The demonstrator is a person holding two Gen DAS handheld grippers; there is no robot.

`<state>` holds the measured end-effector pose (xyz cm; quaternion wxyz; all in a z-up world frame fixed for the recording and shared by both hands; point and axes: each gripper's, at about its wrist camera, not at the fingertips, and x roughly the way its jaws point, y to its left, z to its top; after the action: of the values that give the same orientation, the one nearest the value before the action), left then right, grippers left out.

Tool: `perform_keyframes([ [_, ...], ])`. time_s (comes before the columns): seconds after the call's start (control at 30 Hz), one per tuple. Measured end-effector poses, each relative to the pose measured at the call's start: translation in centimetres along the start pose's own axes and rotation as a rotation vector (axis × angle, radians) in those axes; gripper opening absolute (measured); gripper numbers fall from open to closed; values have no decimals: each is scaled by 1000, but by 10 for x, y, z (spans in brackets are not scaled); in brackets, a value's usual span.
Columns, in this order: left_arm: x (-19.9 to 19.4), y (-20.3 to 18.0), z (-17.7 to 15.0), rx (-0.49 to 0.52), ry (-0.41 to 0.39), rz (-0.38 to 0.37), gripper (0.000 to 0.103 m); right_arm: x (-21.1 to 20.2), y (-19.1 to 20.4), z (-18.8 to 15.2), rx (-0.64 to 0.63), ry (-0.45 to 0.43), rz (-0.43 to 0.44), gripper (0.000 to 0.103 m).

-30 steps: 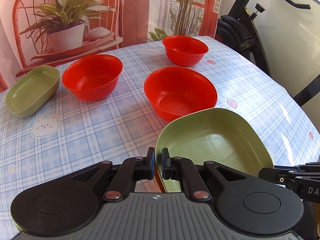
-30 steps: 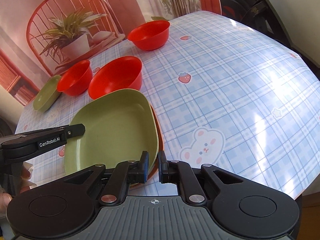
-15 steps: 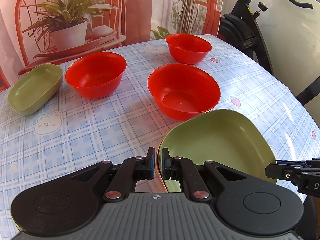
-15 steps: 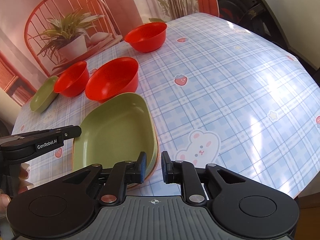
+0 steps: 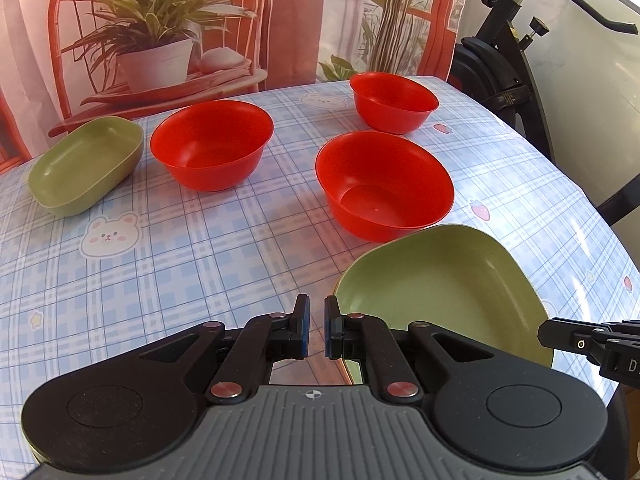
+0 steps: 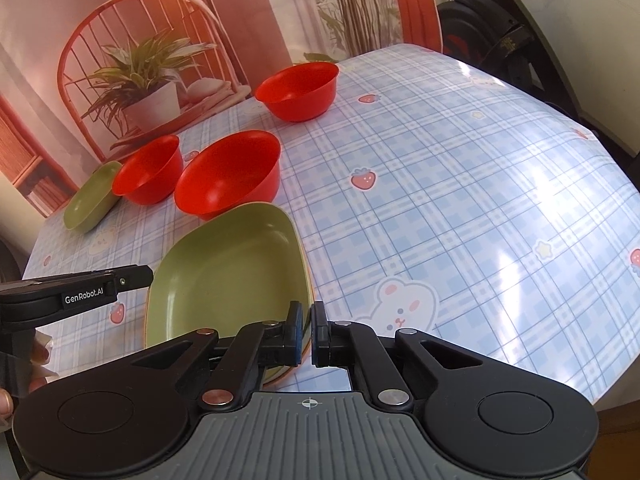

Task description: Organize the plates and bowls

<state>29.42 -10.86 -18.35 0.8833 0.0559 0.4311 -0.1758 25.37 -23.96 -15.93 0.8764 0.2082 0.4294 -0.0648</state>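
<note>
A large green plate (image 5: pixel 440 284) (image 6: pixel 228 276) rests on an orange plate whose rim (image 6: pixel 310 292) shows under it, near the table's front edge. Three red bowls stand beyond: the nearest (image 5: pixel 384 184) (image 6: pixel 228 172), one to the left (image 5: pixel 212 144) (image 6: pixel 148 168), one at the back (image 5: pixel 394 100) (image 6: pixel 298 88). A small green dish (image 5: pixel 86 164) (image 6: pixel 92 196) sits at the far left. My left gripper (image 5: pixel 316 330) is nearly shut and empty, just left of the plate's rim. My right gripper (image 6: pixel 306 332) is nearly shut and empty at the stack's right edge.
The table has a blue plaid cloth (image 6: pixel 440 200) with bear and strawberry prints. An exercise bike (image 5: pixel 512 64) stands past the right edge. A printed backdrop of a chair and plant (image 5: pixel 160 40) hangs behind the table.
Both grippers let go of the plate stack and pulled back toward me. The left gripper shifted left off the green plate's rim. The stack now rests on the table.
</note>
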Motion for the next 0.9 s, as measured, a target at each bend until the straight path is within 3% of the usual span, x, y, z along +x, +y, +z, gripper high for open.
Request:
perform_keyframes([
  [0.53,-3,3,1,-12,-10,-9,8,7,0,1,-13,27,-4,5],
  [0.9,-40,57,33,-45,-154,-1,8,-20,26,24,-79,-63,15,15],
])
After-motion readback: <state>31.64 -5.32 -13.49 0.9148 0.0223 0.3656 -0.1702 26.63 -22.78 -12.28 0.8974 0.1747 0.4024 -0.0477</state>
